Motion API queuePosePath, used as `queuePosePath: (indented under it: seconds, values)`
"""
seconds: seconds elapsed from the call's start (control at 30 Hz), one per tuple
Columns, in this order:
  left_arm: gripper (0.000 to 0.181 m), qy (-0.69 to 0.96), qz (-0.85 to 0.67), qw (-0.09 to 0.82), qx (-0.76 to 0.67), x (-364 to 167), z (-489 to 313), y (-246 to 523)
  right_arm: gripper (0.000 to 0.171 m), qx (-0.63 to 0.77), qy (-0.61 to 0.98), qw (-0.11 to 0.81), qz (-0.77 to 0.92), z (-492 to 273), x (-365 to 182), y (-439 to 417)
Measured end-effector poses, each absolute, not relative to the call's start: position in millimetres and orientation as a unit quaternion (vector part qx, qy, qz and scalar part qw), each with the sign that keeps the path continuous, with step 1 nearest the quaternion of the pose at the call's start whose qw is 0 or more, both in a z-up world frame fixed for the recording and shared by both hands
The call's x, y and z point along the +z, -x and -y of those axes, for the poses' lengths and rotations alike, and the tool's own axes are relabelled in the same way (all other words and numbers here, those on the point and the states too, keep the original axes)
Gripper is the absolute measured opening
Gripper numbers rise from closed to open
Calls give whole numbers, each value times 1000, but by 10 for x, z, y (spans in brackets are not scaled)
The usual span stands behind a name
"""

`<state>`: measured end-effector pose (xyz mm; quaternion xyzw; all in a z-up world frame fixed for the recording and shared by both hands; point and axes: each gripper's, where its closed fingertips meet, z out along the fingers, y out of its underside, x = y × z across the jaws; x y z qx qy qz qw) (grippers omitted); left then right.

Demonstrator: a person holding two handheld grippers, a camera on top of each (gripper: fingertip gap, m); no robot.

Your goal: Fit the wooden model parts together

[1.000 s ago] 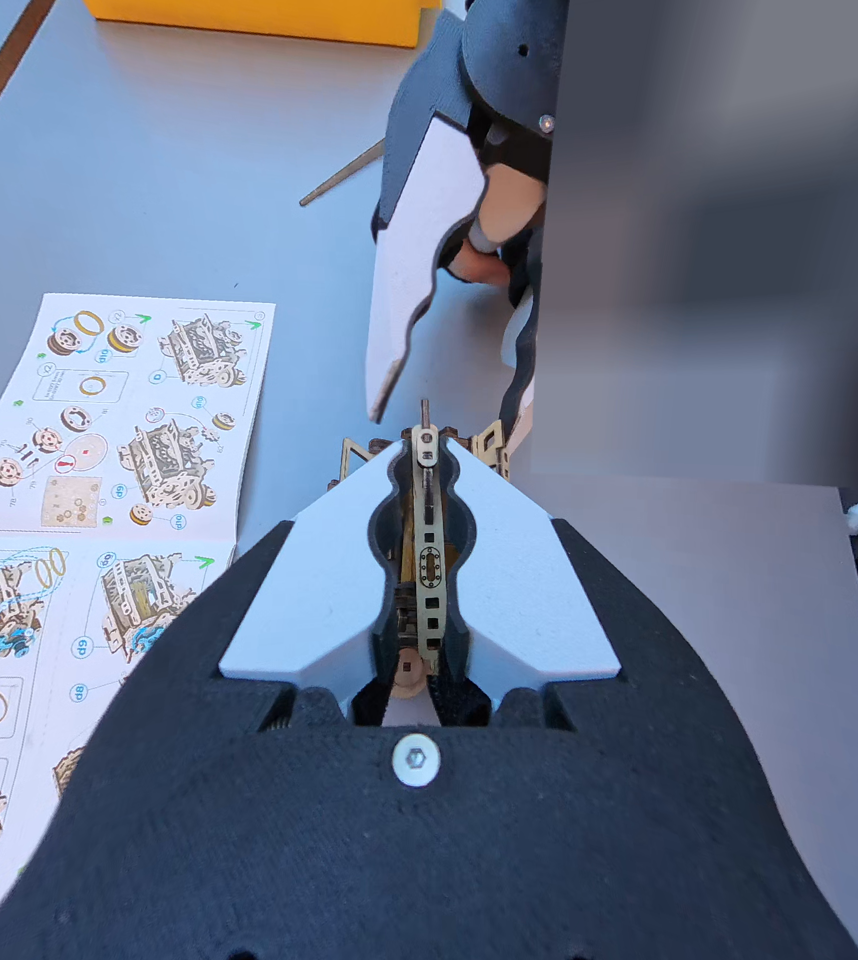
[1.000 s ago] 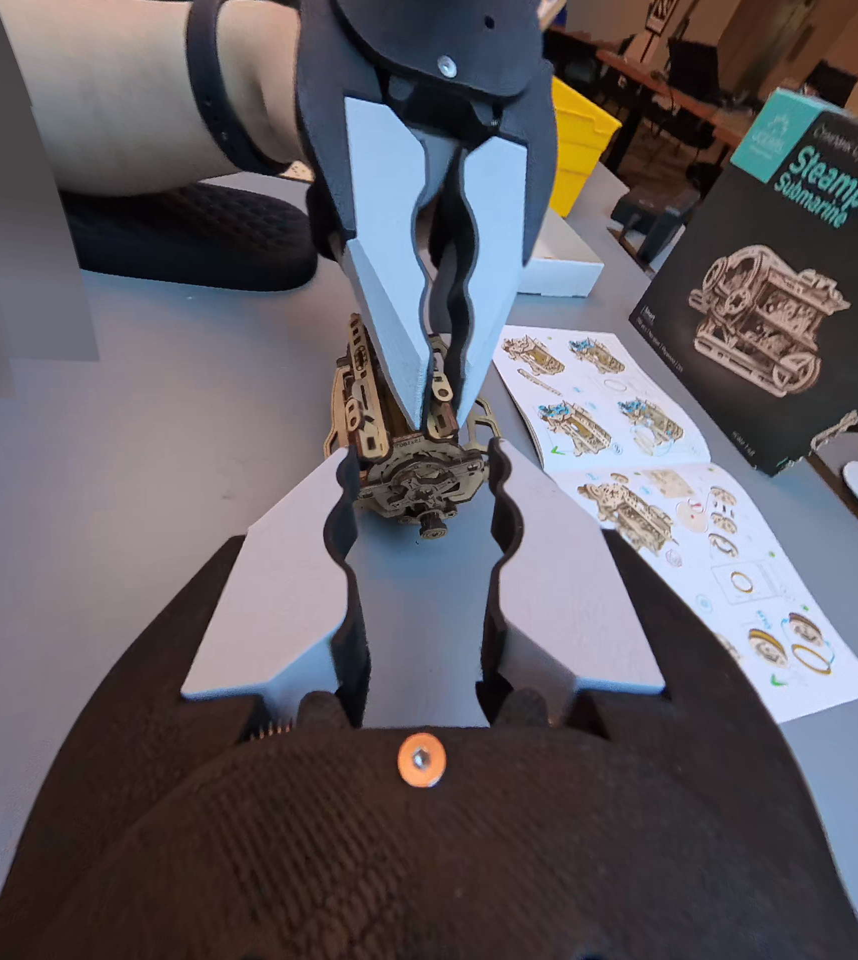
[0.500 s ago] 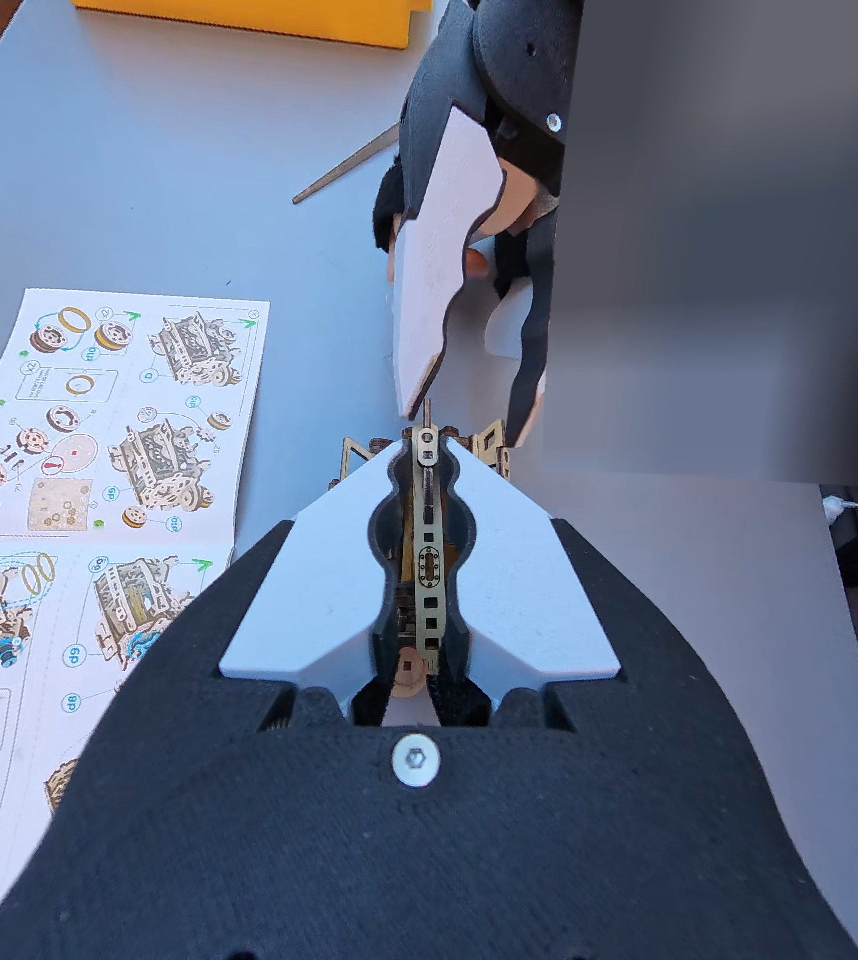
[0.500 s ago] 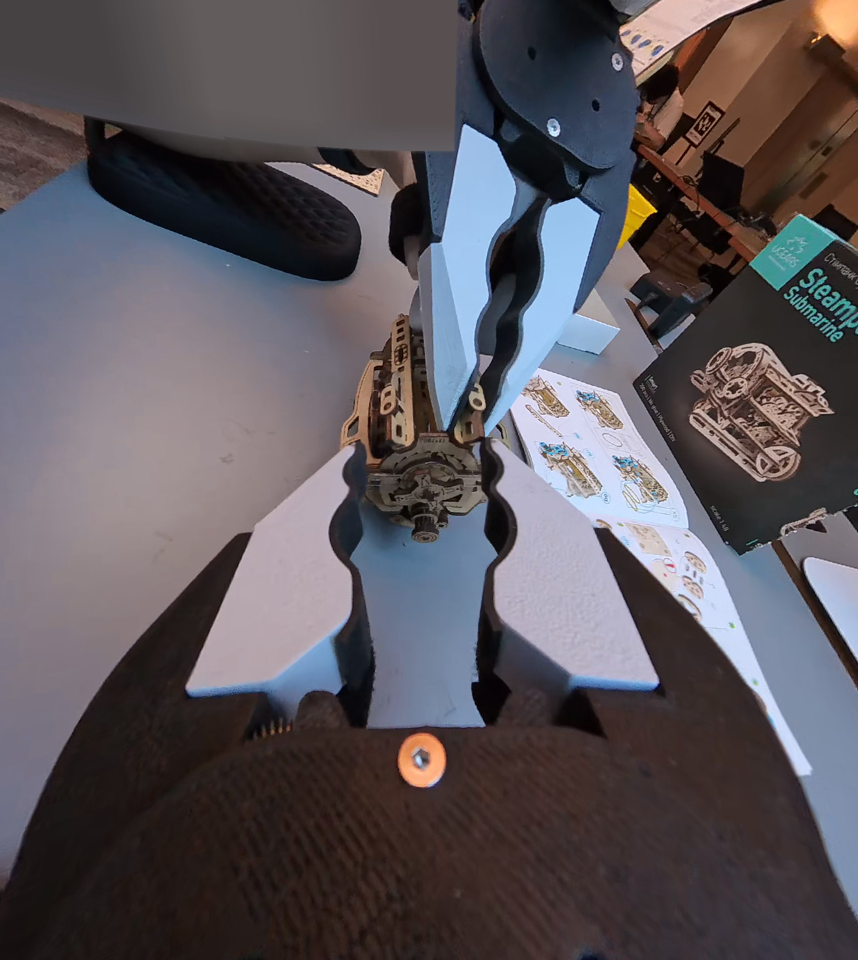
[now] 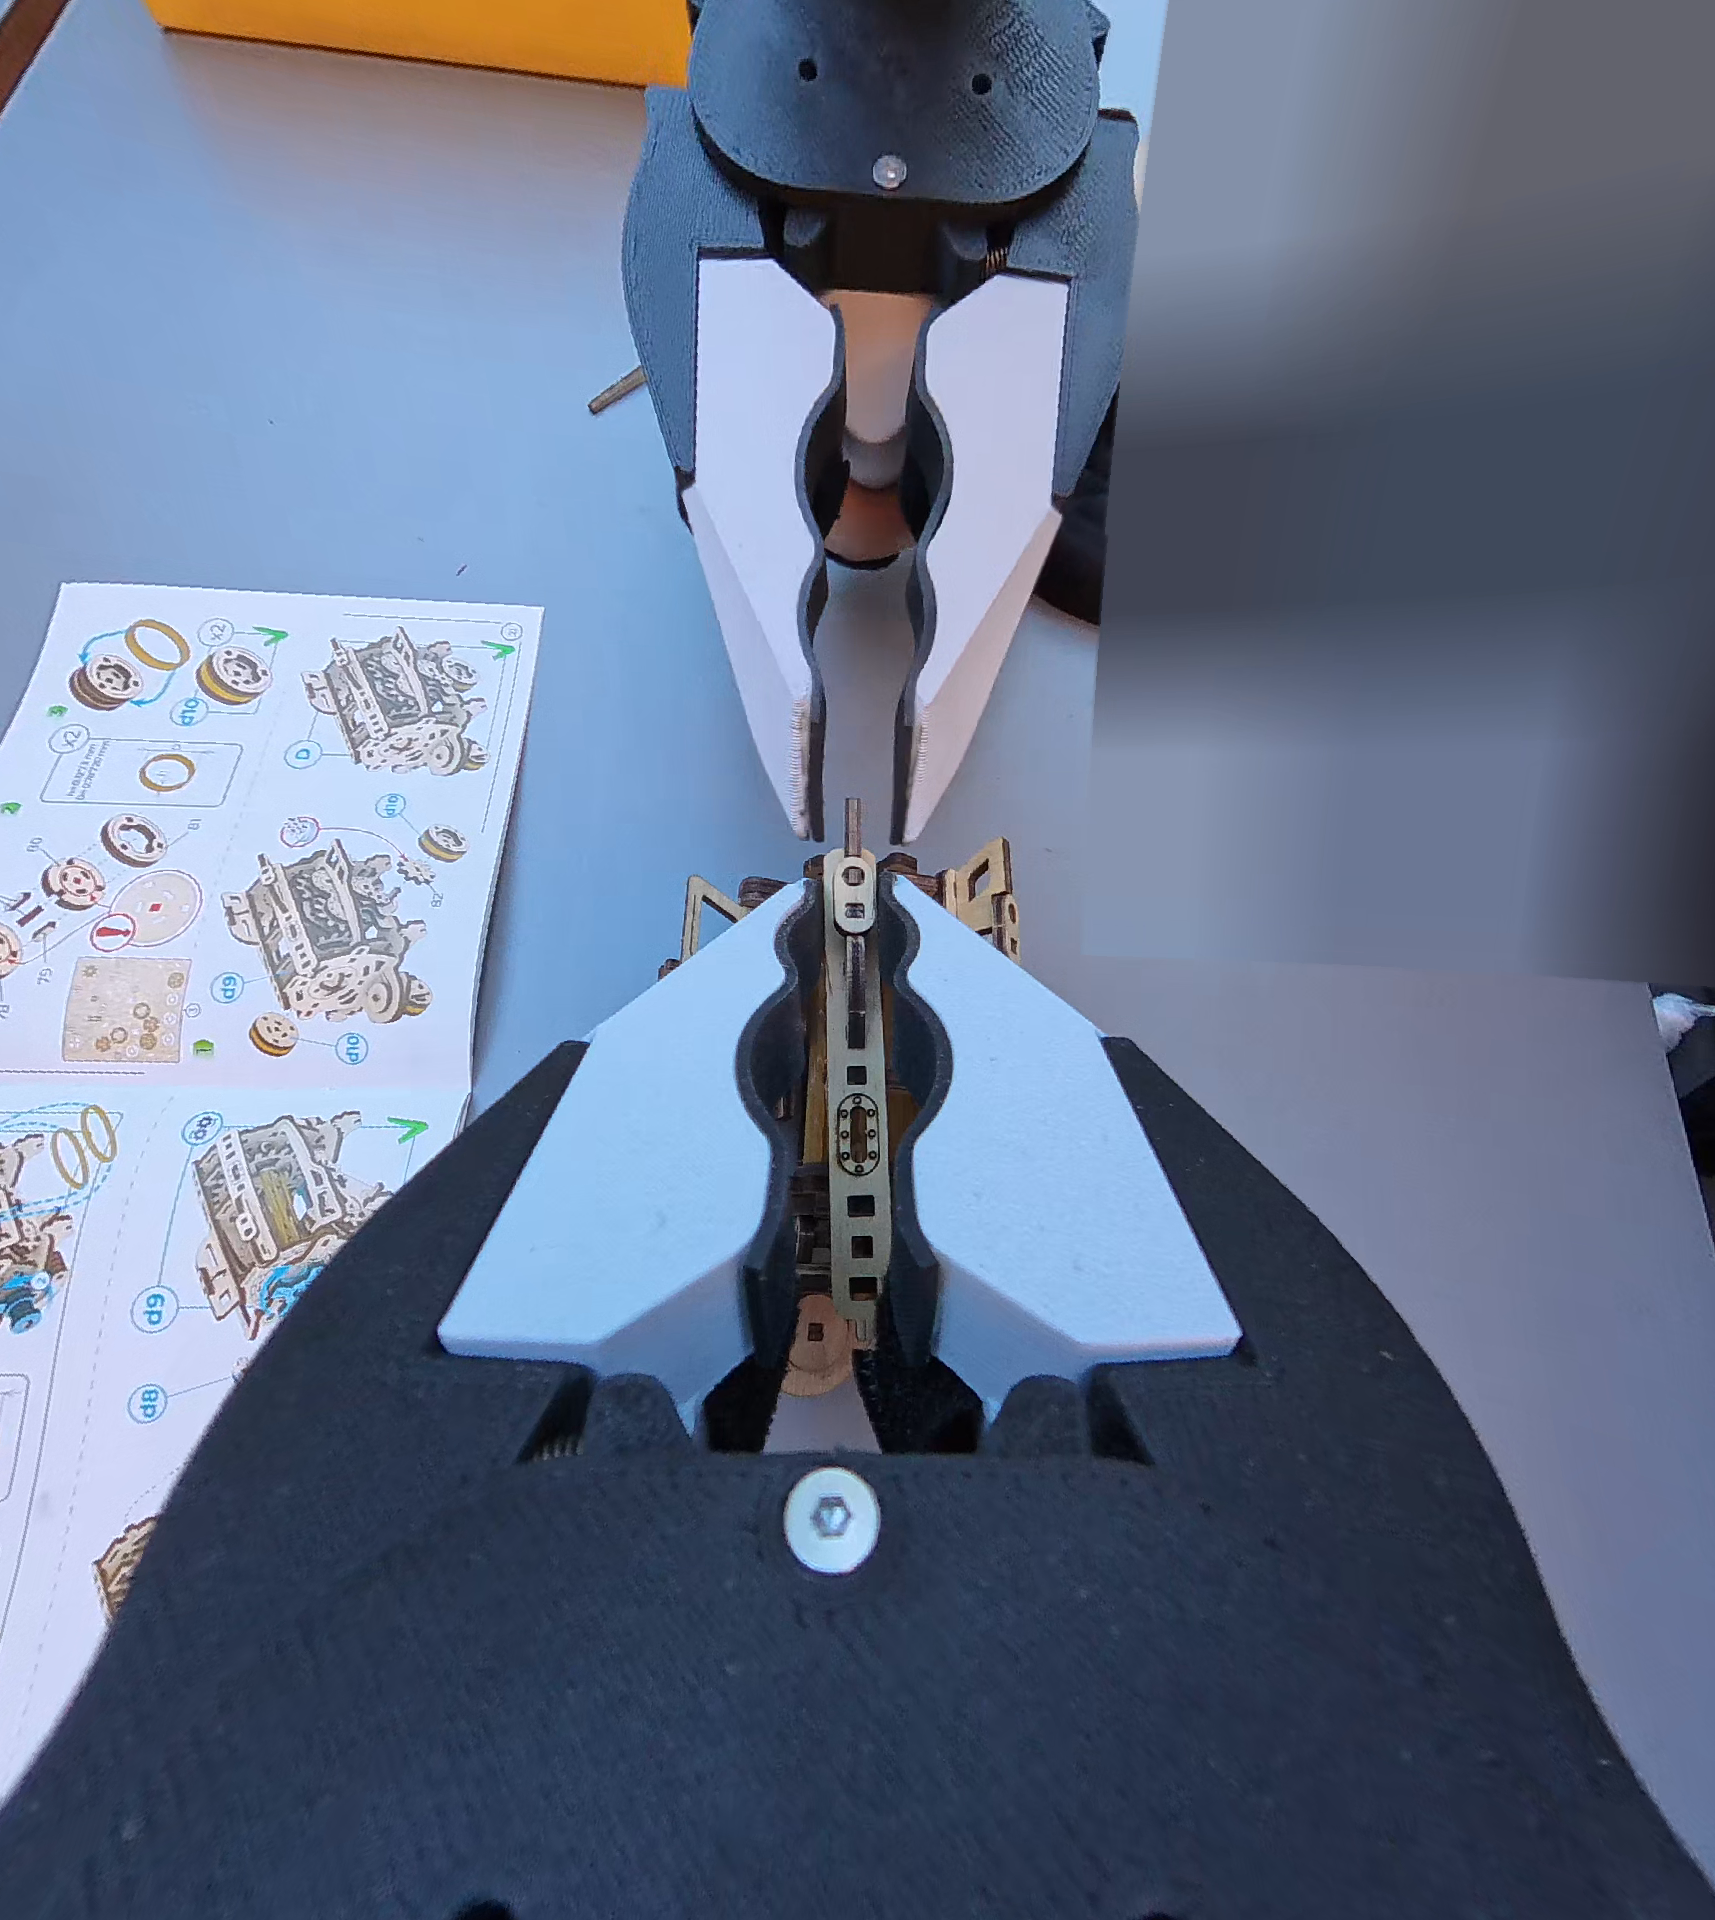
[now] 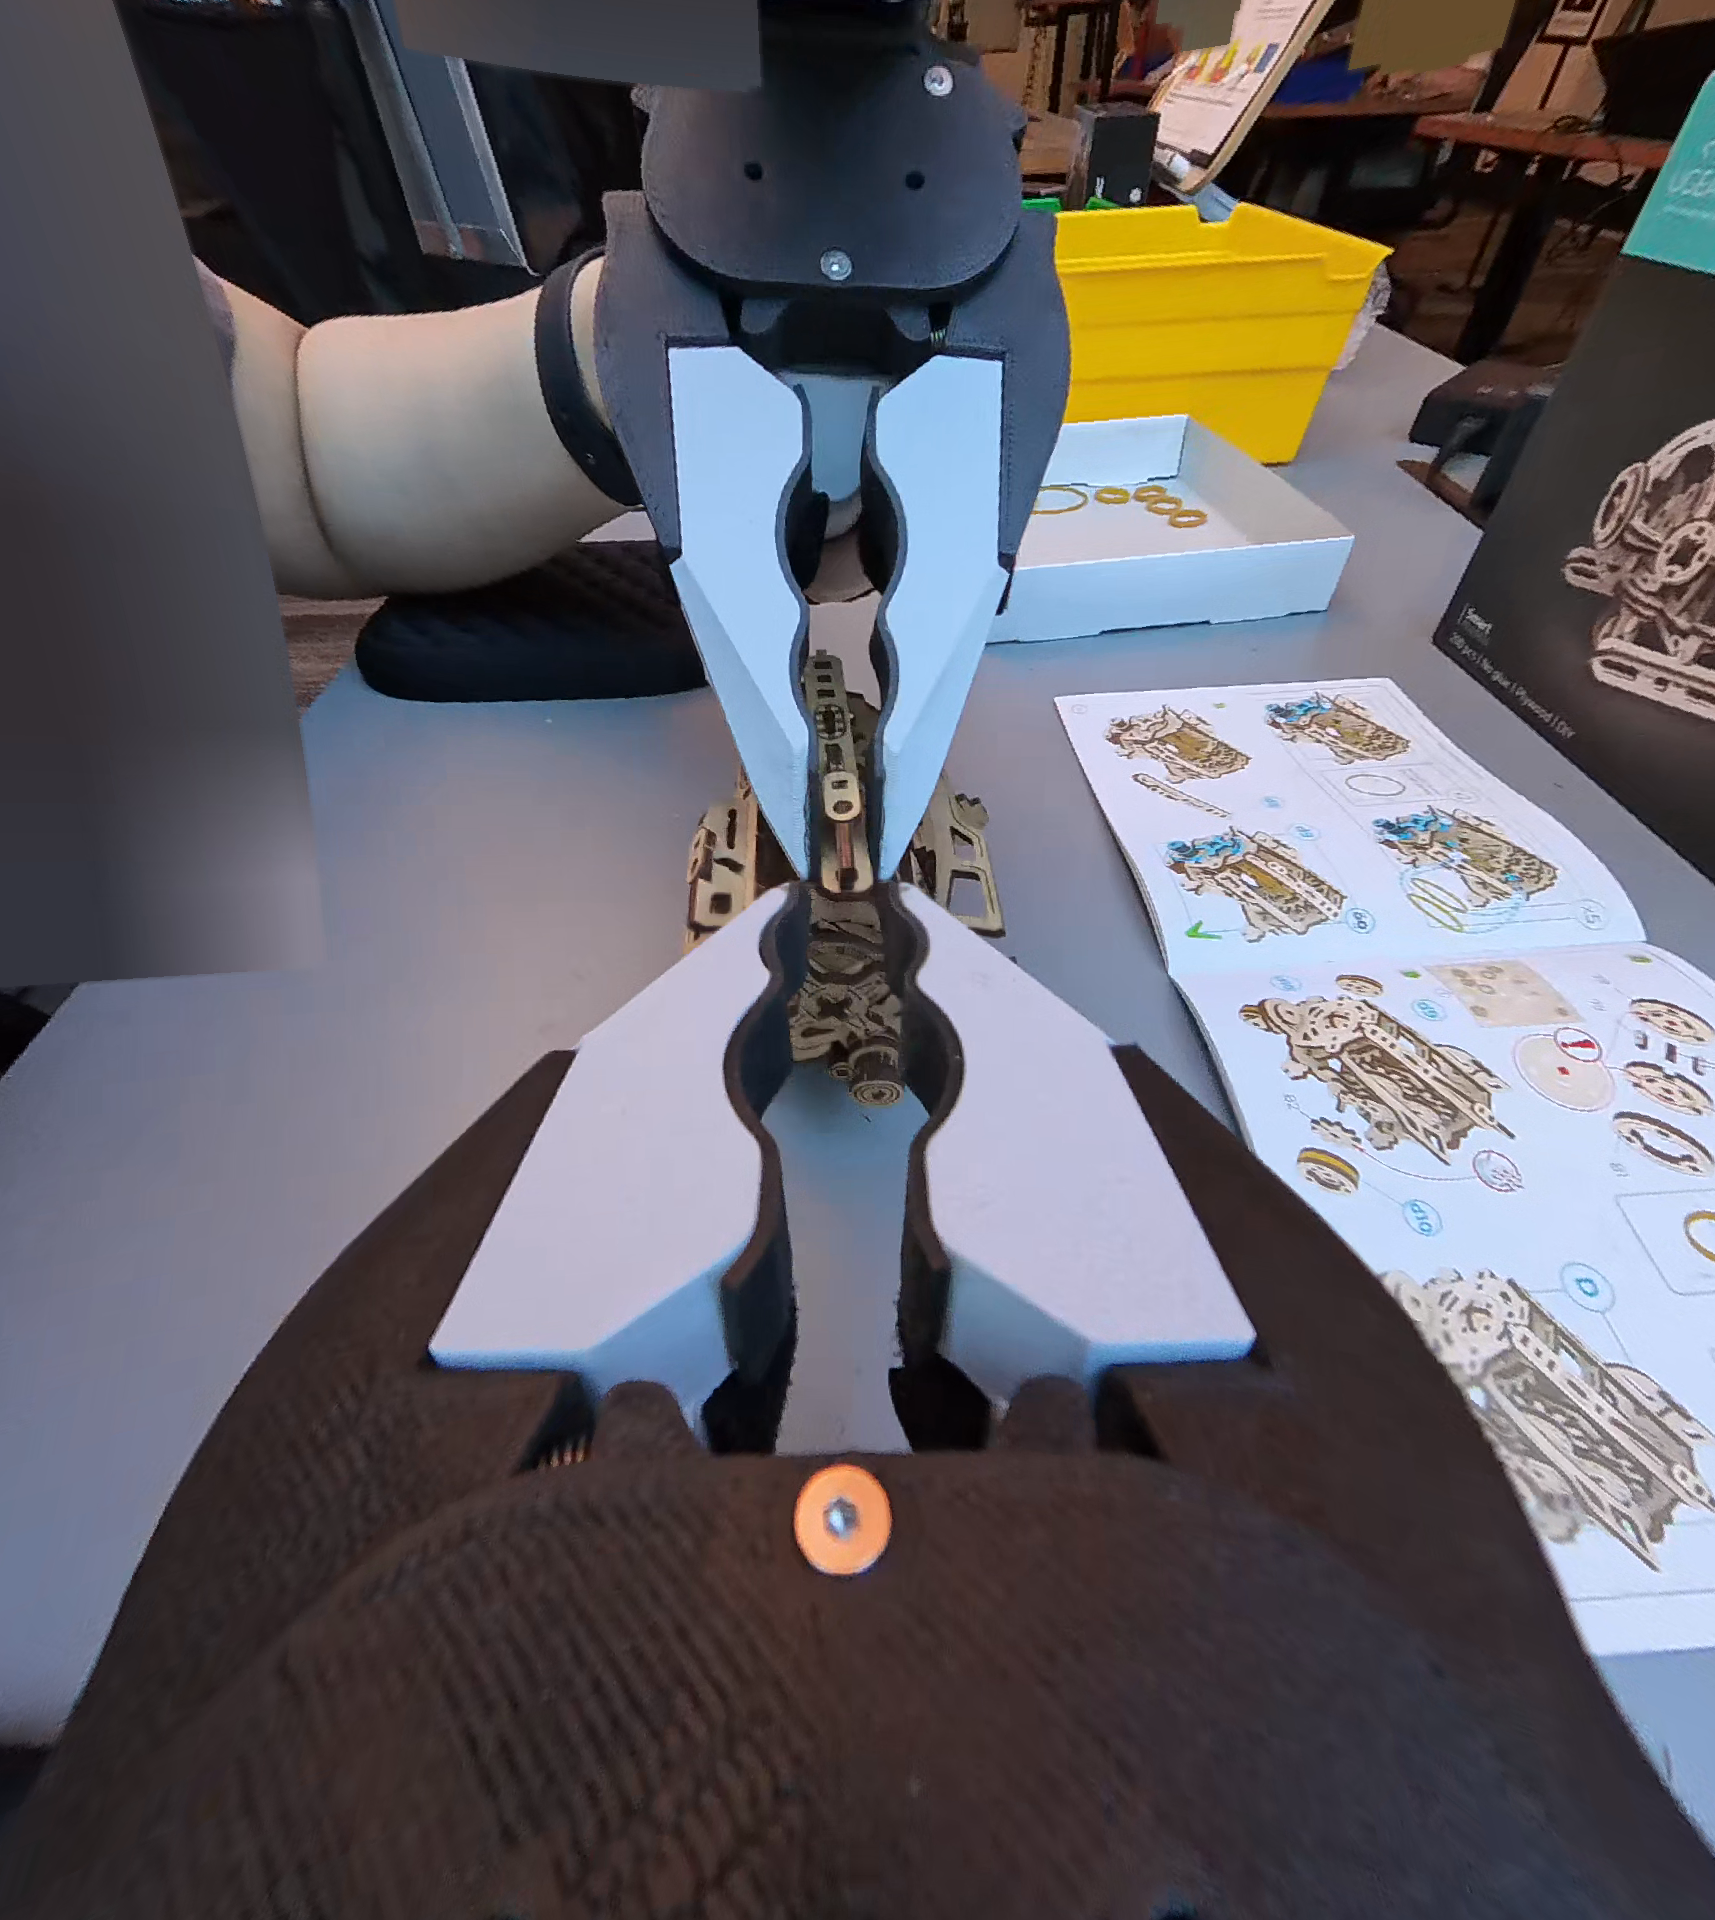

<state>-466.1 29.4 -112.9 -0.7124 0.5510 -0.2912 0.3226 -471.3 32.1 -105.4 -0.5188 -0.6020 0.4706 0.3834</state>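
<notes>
A wooden model (image 5: 858, 1132) of laser-cut gears and frames rests on the grey table (image 5: 313, 364). My left gripper (image 5: 853, 899) is shut on the model's upright top strip. A thin pin (image 5: 853, 816) sticks out past that strip's end. My right gripper (image 5: 855, 831) faces the left one head-on. Its jaws stand narrowly apart on either side of the pin, with gaps showing. In the right wrist view the right gripper (image 6: 840, 909) is just over the model (image 6: 967, 873), and the left gripper (image 6: 837, 868) pinches the strip from the far side.
An open instruction booklet (image 6: 1455, 1039) lies beside the model and also shows in the left wrist view (image 5: 209, 831). A white tray (image 6: 1196, 561) of yellow rings, a yellow bin (image 6: 1206, 312) and a dark product box (image 6: 1663, 520) stand behind. A person's forearm (image 6: 396, 457) rests on a black pad (image 6: 520, 644). My two grippers' fingertips are within a few centimetres of each other.
My right gripper has swung round from a tilted pose to face the left gripper squarely, and its jaws have narrowed around the pin. The left gripper has kept its hold.
</notes>
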Motion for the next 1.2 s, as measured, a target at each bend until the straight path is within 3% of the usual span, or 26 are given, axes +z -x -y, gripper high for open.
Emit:
queuePosePath:
  seconds: [0.27,1.2]
  values:
    - [7,711,-553,325,-290,-1129,-290,4660,3,485,526,366,595,-320,-1030,4757]
    - [8,722,-522,331,-312,-1108,-290,4756,2,461,518,378,613,-329,-1034,4778]
